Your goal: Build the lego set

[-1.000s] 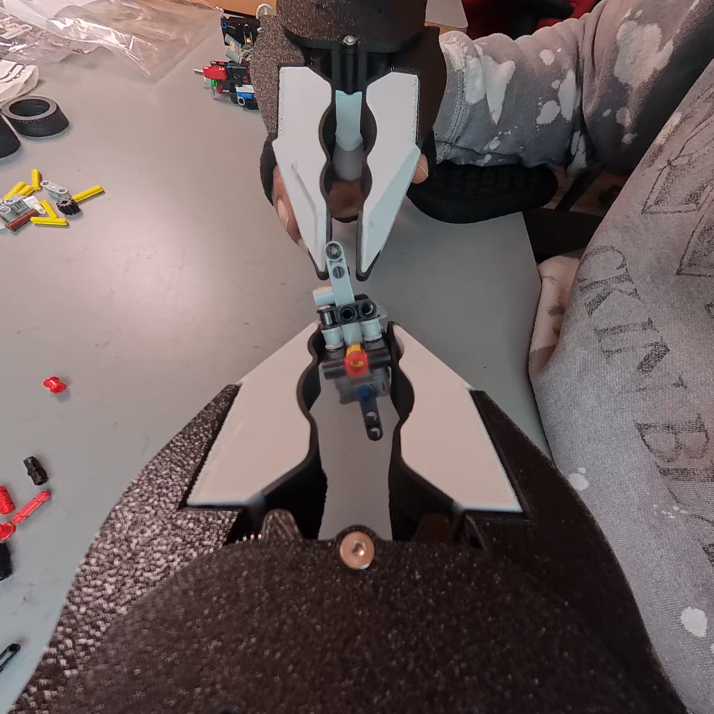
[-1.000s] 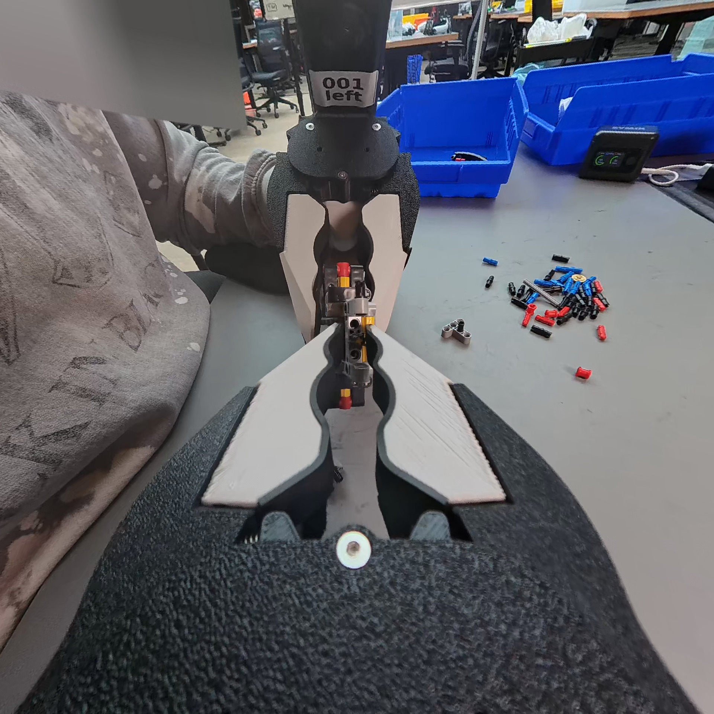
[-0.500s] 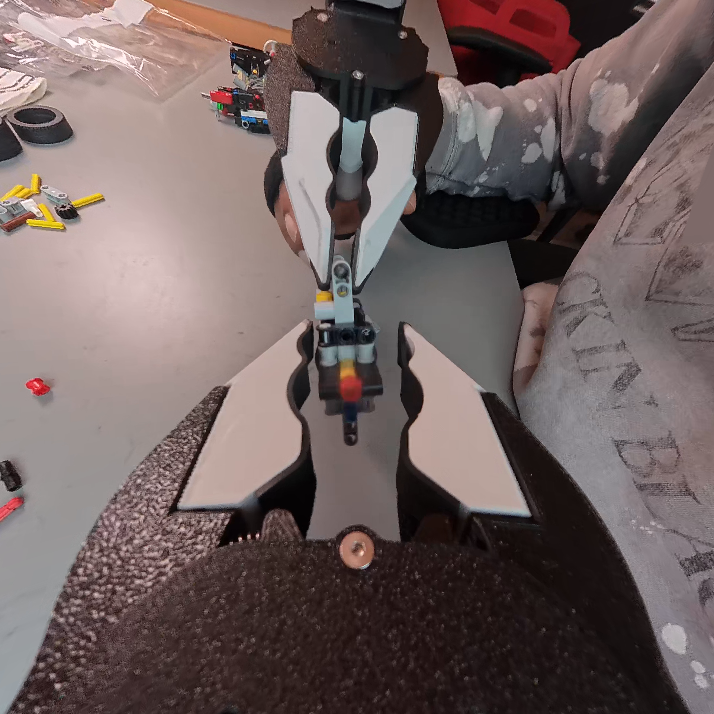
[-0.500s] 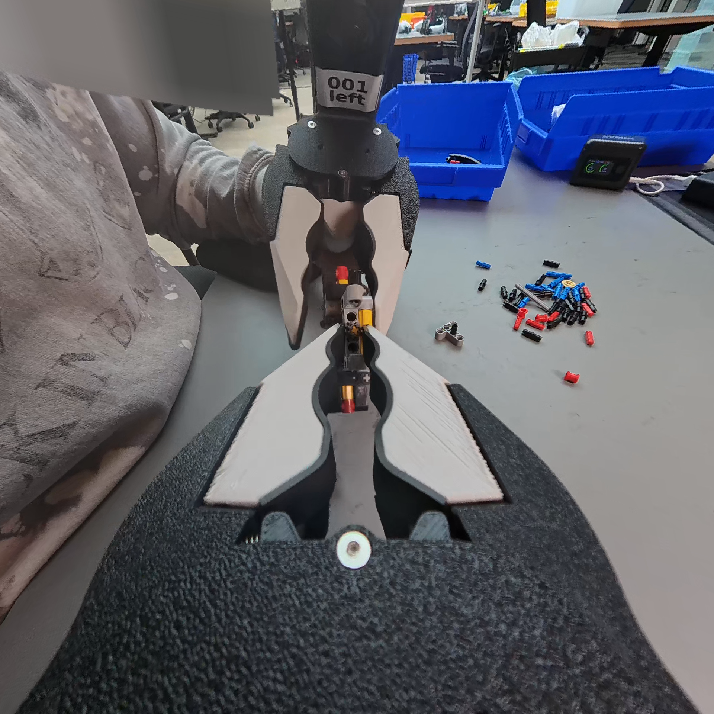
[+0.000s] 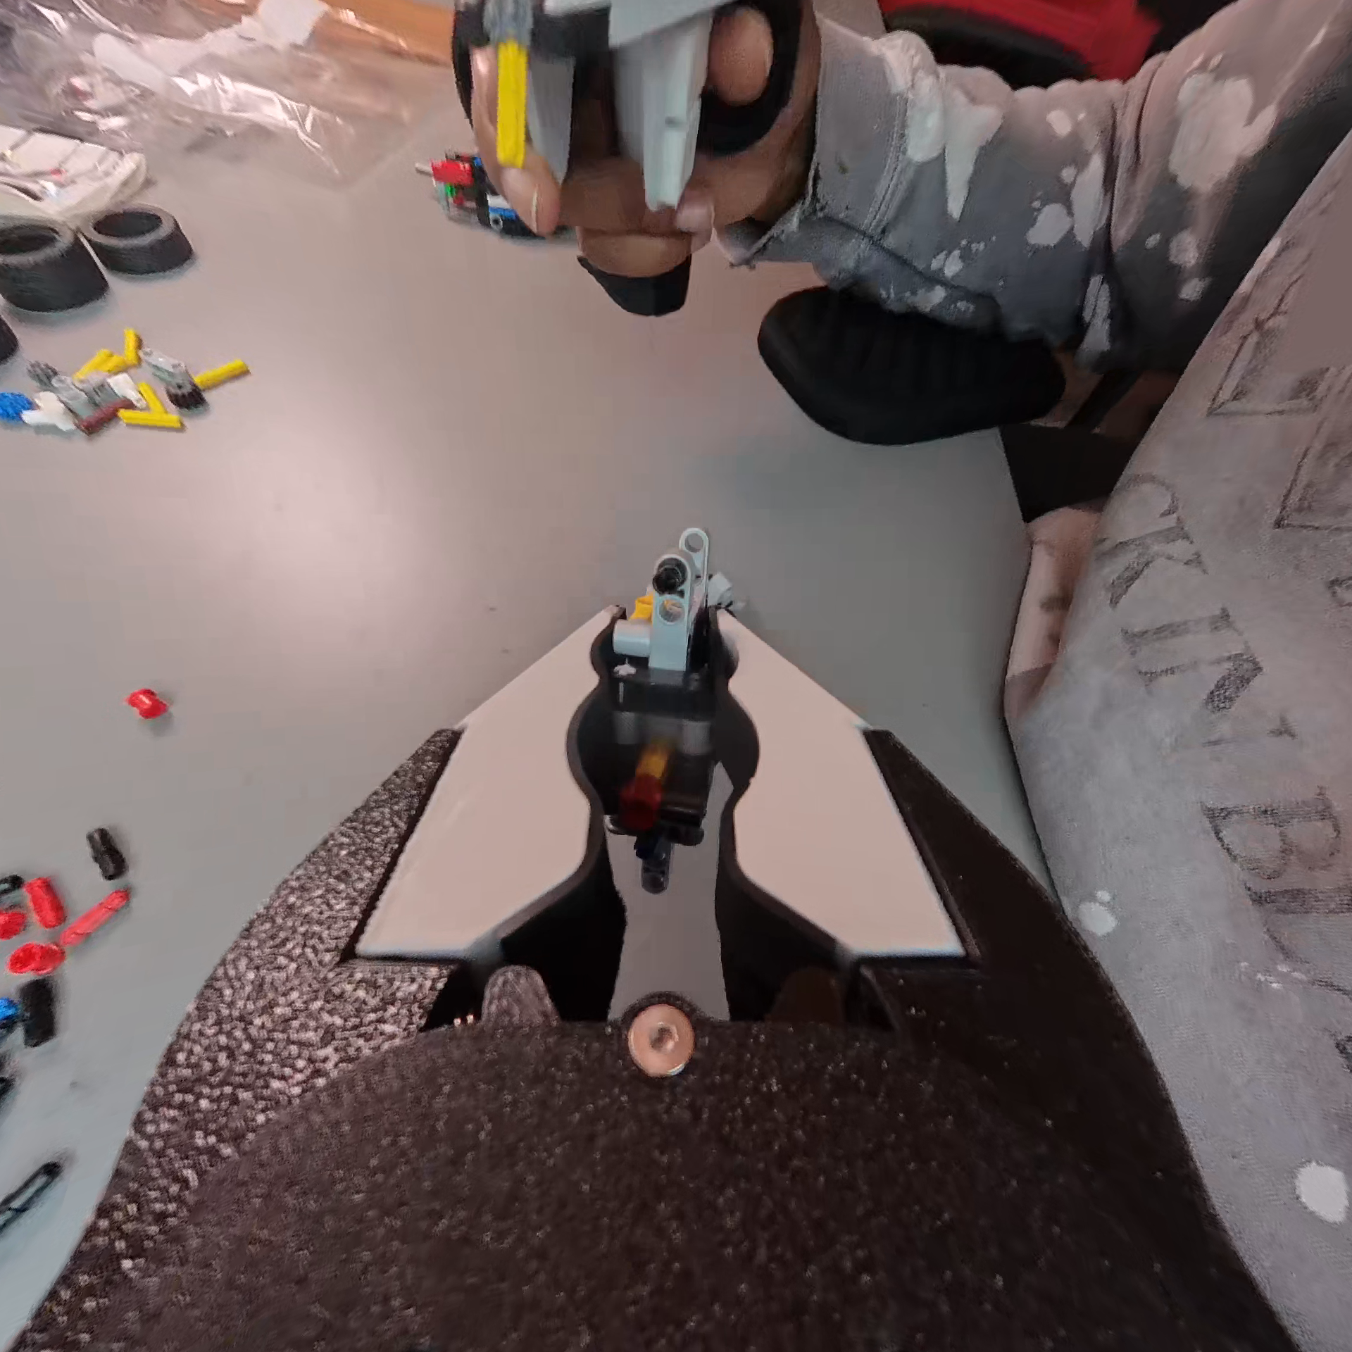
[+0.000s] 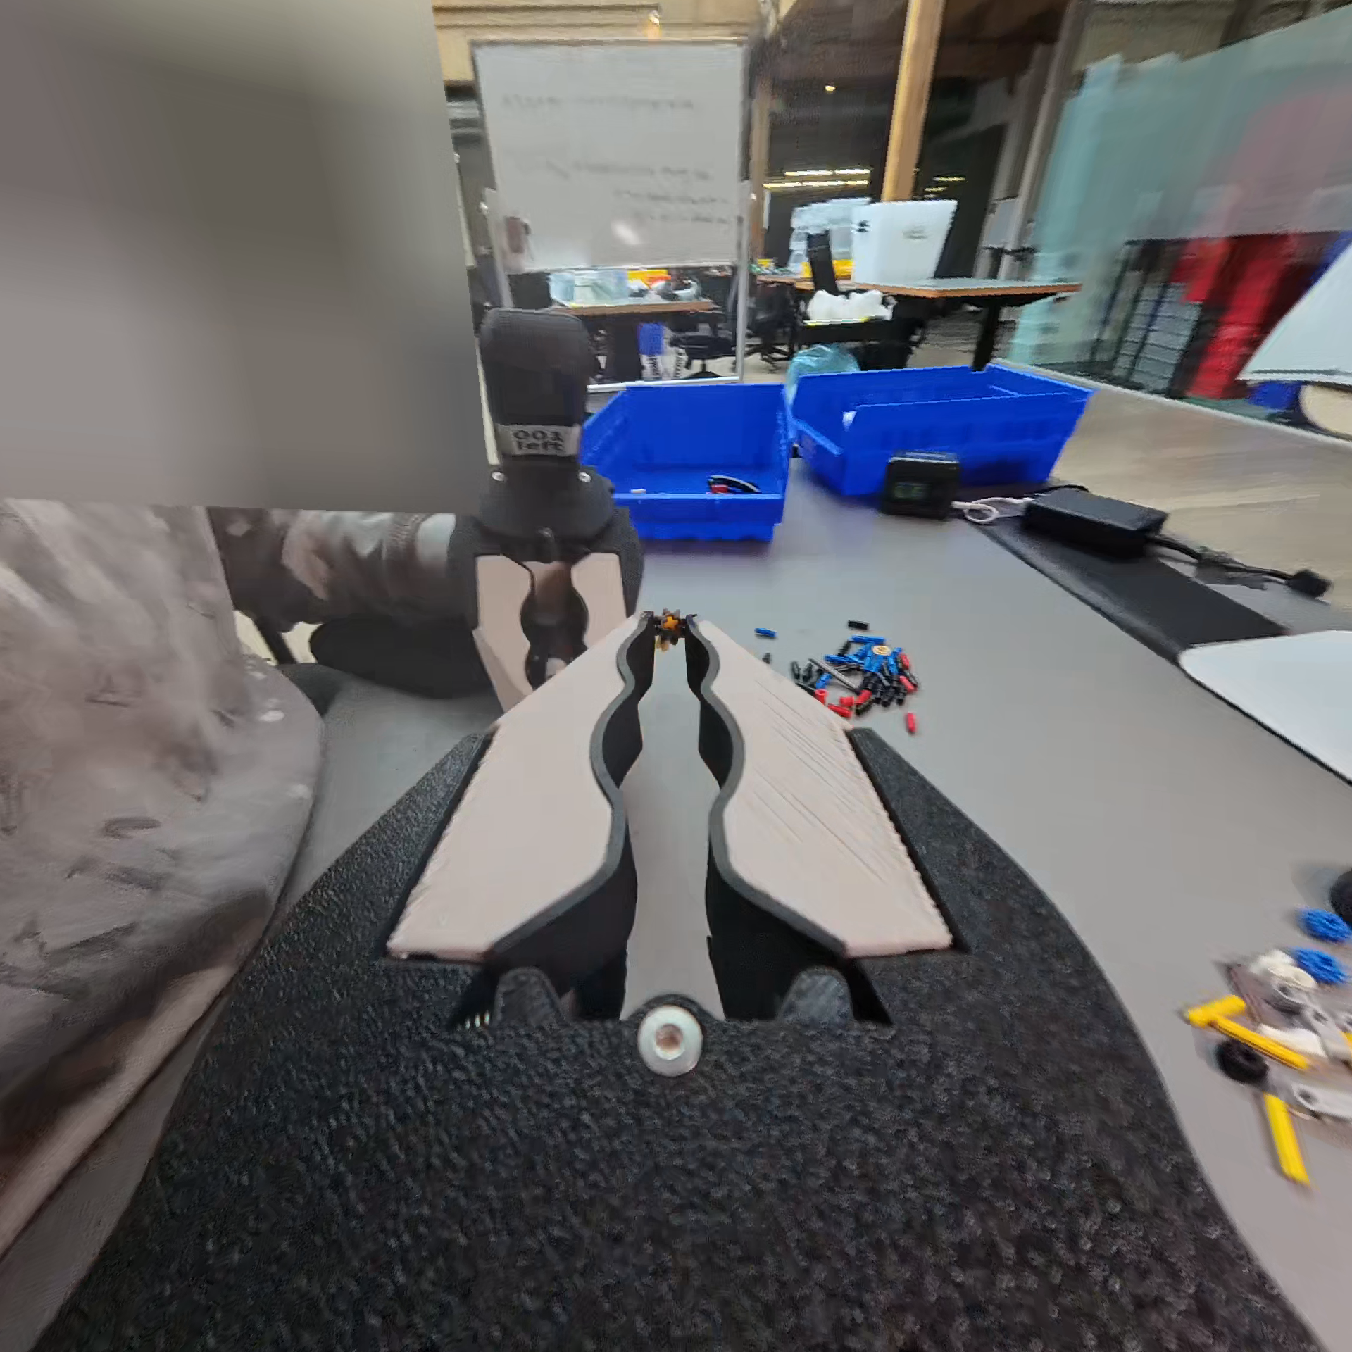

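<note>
Grey tabletop [image 5: 439, 527] carries scattered red, black and yellow loose pieces [image 5: 139, 388], black rubber tyres [image 5: 135, 238] and two blue plastic bins [image 6: 695, 461] beyond. Left gripper [image 5: 662, 622] clamps the small grey-and-black lego assembly [image 5: 662, 702]. Right gripper [image 6: 669, 625], half a second ago gripping that assembly too, has pulled away, nearly closed on a yellow axle piece [image 6: 668, 624].

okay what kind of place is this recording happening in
Probably a shared workshop or lab: a whiteboard, blue storage bins on the grey worktable, and more desks with office chairs behind.
</note>
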Available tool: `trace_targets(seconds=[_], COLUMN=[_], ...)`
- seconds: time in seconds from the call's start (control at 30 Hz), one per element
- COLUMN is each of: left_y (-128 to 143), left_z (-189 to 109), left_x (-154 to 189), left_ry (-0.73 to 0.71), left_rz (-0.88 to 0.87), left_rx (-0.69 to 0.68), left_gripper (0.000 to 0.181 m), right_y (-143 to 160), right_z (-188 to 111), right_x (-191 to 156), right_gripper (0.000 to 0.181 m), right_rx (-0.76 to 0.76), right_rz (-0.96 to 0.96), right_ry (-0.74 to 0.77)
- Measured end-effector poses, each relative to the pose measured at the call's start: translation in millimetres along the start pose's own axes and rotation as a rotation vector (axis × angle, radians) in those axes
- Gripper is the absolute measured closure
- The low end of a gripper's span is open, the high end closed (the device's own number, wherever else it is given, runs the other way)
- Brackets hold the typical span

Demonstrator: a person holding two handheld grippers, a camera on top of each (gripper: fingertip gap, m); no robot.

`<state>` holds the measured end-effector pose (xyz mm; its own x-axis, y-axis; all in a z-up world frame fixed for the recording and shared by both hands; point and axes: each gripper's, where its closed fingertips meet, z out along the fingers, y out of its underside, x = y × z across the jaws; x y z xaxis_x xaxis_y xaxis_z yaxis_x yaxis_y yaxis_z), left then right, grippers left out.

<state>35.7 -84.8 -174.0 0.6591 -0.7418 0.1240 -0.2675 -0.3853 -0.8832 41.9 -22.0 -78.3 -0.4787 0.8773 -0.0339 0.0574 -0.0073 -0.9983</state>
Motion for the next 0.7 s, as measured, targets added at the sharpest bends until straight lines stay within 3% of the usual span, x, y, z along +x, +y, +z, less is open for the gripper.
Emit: trace_targets(seconds=[0.1, 0.23, 0.33, 0.5, 0.6, 0.7], left_y=[-17.2, -7.1, 6.2, 7.0, -7.4, -29.3], left_z=[-4.5, -3.7, 2.8, 11.7, 6.6, -6.4], left_x=[-3.9, -11.3, -14.0, -3.5, 7.8, 5.4], left_ry=[-0.008, -0.027, -0.04, -0.027, 0.047, 0.073], left_rz=[0.008, -0.049, -0.088, -0.008, -0.028, -0.095], left_rx=[0.038, 0.03, -0.02, -0.041, 0.041, 0.167], left_gripper=[0.16, 0.159, 0.159, 0.152, 0.136, 0.138], right_y=[15.7, 16.5, 11.5, 22.1, 28.1, 30.8], right_z=[-6.9, -11.3, -7.9, 11.2, 23.3, 32.4], right_x=[22.3, 30.8, 27.6, 5.3, -11.7, -24.5], right_gripper=[0.174, 0.174, 0.175, 0.174, 0.175, 0.174], right_rx=[-0.042, 0.009, 0.04, 0.019, 0.005, -0.004], right_rz=[0.027, 0.123, 0.15, 0.126, 0.098, 0.094], right_ry=[0.101, 0.083, 0.052, -0.02, -0.074, -0.123])
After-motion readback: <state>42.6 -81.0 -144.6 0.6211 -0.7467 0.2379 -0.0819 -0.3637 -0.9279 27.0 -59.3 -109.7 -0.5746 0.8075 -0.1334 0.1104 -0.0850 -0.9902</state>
